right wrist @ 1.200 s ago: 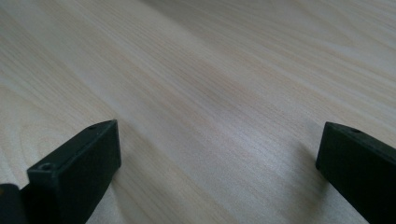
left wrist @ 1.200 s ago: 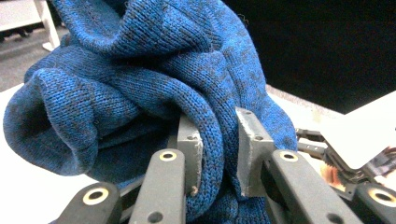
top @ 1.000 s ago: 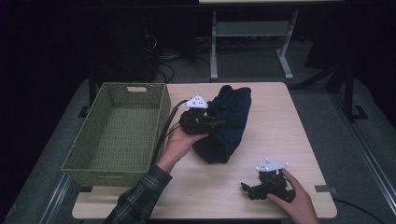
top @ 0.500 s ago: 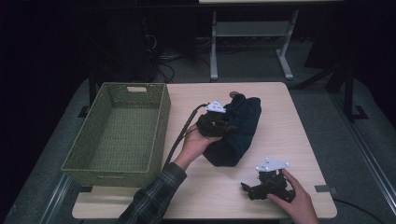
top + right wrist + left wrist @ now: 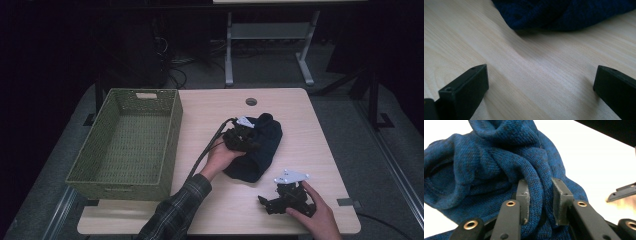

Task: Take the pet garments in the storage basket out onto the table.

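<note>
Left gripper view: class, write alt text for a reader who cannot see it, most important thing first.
The left gripper pinches a thick fold of a dark blue knitted garment between its two grey pads. The bunched garment lies on a pale table.

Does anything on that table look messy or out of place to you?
Only the dark blue knitted garment: it lies crumpled in a heap on the table beside the green basket, with one fold pinched in the left gripper. Nothing looks spilled or damaged.

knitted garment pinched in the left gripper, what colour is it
Dark blue knitted garment with a black fleck, clearest in the left gripper view.
</note>
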Tool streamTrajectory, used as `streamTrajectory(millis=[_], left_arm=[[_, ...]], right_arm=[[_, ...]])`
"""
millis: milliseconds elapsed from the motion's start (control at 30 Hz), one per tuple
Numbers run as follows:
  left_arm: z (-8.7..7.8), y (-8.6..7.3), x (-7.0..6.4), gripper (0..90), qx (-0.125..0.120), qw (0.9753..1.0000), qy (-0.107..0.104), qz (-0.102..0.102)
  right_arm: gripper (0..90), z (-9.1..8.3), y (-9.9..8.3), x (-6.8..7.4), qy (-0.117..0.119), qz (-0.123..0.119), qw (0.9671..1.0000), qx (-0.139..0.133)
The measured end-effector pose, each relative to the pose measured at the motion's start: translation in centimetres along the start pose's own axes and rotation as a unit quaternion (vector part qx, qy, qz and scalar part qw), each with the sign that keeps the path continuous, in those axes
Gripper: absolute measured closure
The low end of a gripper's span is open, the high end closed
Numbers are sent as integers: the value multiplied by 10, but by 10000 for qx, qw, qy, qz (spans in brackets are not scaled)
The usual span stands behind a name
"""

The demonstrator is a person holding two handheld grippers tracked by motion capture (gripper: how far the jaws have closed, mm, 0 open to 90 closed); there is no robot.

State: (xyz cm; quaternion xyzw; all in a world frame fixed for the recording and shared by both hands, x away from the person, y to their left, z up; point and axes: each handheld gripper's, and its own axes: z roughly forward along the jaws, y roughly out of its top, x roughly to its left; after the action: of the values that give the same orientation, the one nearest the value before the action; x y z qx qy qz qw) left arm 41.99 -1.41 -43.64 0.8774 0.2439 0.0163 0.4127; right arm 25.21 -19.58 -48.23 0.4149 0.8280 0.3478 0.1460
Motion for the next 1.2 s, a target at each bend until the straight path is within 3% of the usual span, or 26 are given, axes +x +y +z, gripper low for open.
streamTrajectory(millis=[100,233,400,433,533,767,967,1200], left_arm=[[4,1,-1,630,23,9999,93,55],[5,0,1,480,117,9999,78,101],[-4,-1,-1,290,31,9999,148,61],[-10,0,-1,255,0,10000,62,39],[-22,0,-2,184,-77,9999,130,45],[-47,-5,-6,136,-222,9994,257,62],[-70,-21,-8,130,-477,9977,484,63],[-87,-39,-11,130,-516,9969,594,49]], right_arm=[[0,0,0,0,3,2,10000,-6],[0,0,0,0,1,-1,10000,-9],[0,0,0,0,-6,-27,10000,-14],[0,0,0,0,-5,-29,10000,-12],[0,0,0,0,-2,-17,10000,-18],[0,0,0,0,-4,-21,10000,-20],[0,0,0,0,6,11,10000,-12],[0,0,0,0,3,2,10000,-7]])
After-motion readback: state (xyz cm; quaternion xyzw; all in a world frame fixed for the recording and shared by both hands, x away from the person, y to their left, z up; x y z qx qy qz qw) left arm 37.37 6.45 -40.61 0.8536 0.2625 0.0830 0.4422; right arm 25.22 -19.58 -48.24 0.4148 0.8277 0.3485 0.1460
